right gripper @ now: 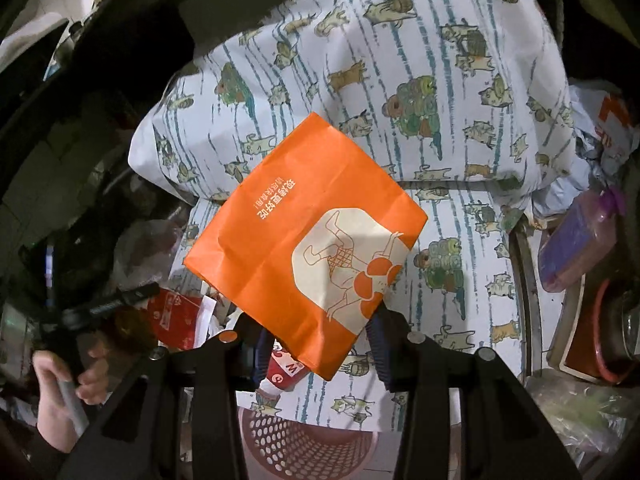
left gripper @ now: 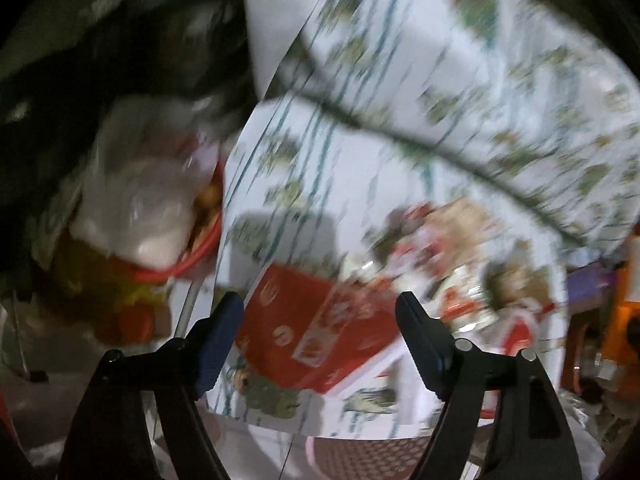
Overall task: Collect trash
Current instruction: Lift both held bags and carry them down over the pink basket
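Landmark throughout: the cat-print bedsheet (right gripper: 460, 100) that covers the bed and its pillow. Right gripper (right gripper: 316, 344) is pressed onto the lower edge of an orange paper bag (right gripper: 304, 240); the bag stands up from the jaws and hangs in front of the sheet, clear of it, printed face toward the camera and upside down. Judged reason for that hold: a flat, light bag is easiest carried by one edge, and lifting it off the sheet frees it for the drop. Below the sheet's near edge sits a pink perforated basket (right gripper: 308, 452), probably the bin, so the bag looks close to its drop. Left gripper (left gripper: 320, 308) has its jaws spread wide with nothing between them; they frame a red carton (left gripper: 320, 340) lying on the sheet near its left edge, beside a blurred heap of red-and-white wrappers (left gripper: 460, 272). The spread looks like readiness to take the carton across its flat width, though the left view is heavily smeared and contact cannot be read. From the right view, the person's hand (right gripper: 60, 384) grips the left tool's handle just off the sheet's left side. A red-rimmed bucket (left gripper: 168, 240) stuffed with clear plastic stands off the sheet's left edge, on the floor side. A purple-lidded container (right gripper: 580, 240) sits off the sheet's right edge. More trash remains on the sheet; the task seems midway at best.
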Tool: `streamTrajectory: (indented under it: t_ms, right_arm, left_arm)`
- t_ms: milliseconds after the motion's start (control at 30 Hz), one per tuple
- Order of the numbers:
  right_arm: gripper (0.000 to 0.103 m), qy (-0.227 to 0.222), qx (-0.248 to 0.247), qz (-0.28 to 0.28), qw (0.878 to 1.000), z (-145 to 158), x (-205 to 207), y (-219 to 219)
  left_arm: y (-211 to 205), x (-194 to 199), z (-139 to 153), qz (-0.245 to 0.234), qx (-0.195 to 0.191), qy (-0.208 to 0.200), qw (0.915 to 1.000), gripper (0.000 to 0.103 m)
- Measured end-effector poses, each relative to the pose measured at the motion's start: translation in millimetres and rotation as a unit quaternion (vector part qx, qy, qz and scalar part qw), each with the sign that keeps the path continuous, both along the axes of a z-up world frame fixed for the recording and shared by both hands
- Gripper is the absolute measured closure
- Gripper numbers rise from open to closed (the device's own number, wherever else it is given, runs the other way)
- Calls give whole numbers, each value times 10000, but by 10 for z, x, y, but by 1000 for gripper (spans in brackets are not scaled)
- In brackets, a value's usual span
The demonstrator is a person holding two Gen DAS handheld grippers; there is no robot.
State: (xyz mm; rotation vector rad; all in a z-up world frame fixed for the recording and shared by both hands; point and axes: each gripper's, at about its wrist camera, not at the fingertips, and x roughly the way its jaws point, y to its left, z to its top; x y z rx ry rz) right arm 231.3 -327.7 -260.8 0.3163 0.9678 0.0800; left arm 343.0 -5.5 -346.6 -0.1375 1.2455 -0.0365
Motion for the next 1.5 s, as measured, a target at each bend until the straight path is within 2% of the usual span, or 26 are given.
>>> streamTrajectory:
  t_ms: [33,100,200,333,367,400,433,500,567,633,733,833,1067,1167,1300,1333,1433,1500]
  right_arm:
    - [63,0,-5,33,10000,0,5,17]
    - [62,-7,1,103,9999,6,4,54]
    - [62,-2,-35,184,9998,4,-3,92]
    - [62,39,-37,178,9998,-22,8,96]
    - [62,51,-41,178,9998,-29,10,94]
    - [62,59,-54,178,9998,-37,10,94]
    - [62,72,-78,175,9998,-46,14,95]
    - [62,82,-104,168,9998,-54,16,95]
    - [62,64,-105,137,9998,-55,13,90]
    - [62,35,-116,103,9999,-47,6,86]
    - [62,-18,-92,119,9999,-25,-7,93]
    - [62,-103,-137,134,9998,5,-23,115]
    - [62,-213,-209,158,9994,46,-56,166]
    - [62,-264,-366,147,9989,84,-129,197]
    - [62,-526,-685,204,9961,358,-419,310]
    - [62,-639,-678,296,9952,469,-531,363]
    - [60,-752,-530,667,9935,685,-815,528]
    - [60,-784,-705,601,9926,768,-1006,618]
  left_arm:
    - [37,5,-124,148,-20,178,9997,18]
    - [109,1,-319,377,-301,508,9975,18]
    - [132,26,-622,509,-867,1048,9894,18]
    - [203,76,-725,816,-1499,1060,9796,19]
    - [218,88,-720,860,-1514,993,9797,33]
    - [208,95,-689,825,-1497,879,9813,60]
    - [156,109,-645,637,-1438,804,9843,72]
    - [79,108,-519,425,-1241,558,9898,84]
    - [-33,54,-255,218,-821,33,9964,86]
    - [-188,-52,72,-117,-339,-683,9970,88]
    - [-373,-233,527,-412,213,-1542,9870,88]
    - [-449,-414,859,-526,405,-2102,9754,88]
    - [-438,-705,1196,-532,423,-2535,9650,88]
    - [-468,-821,1330,-589,532,-2773,9575,88]
    - [-486,-1015,1583,-664,682,-2964,9503,88]
    - [-495,-1089,1682,-719,759,-2964,9493,88]
    - [-526,-1361,1890,-993,558,-2854,9516,88]
    - [-581,-1539,1935,-1226,448,-2675,9547,88]
